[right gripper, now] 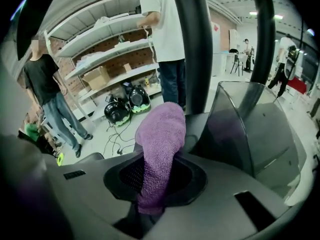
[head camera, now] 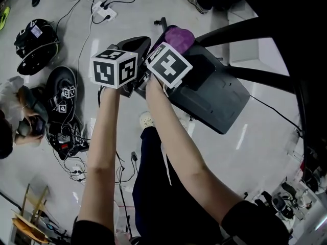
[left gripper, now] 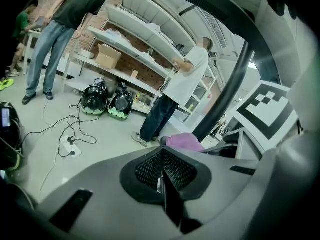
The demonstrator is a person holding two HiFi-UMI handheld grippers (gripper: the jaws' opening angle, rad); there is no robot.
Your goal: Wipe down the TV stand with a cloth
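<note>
At far left of the head view, a crouched person (head camera: 18, 114) beside black gear and a tangle of cables (head camera: 69, 142) on the pale floor (head camera: 265, 152). Round black units (head camera: 36, 45) in the upper left. White power strip (head camera: 103, 10) near the top, left of centre.

Centre, head view: two bare forearms reach up the frame, each ending in a marker cube, and the two cubes stand just beside each other.

Left gripper (left gripper: 162, 176): in its own view the jaws are pressed together with nothing between them. It hangs over the floor. Past it, left to right in that view:
- a person in a dark shirt and jeans (left gripper: 55, 39)
- two helmets (left gripper: 107, 101) at the foot of the shelving (left gripper: 140, 29)
- a person in a white shirt (left gripper: 182, 84) facing the shelves

Right gripper (right gripper: 150, 189): jaws clamped on the purple cloth (right gripper: 160, 144). The lower end of the cloth is pinched between them. The rest stands up and forward in a thick roll.

In the head view the cloth (head camera: 179, 36) sits at upper centre, just past the right marker cube, at the near upper edge of the TV stand (head camera: 219, 101). I cannot tell whether cloth and stand touch.

The TV stand is a dark grey slab base, centre to right of the head view, lying tilted across the frame. Black curved poles (head camera: 240, 32) rise from it toward the upper right. In the right gripper view the base (right gripper: 250, 134) fills the right half, with one pole (right gripper: 192, 49) directly behind the cloth.
</note>
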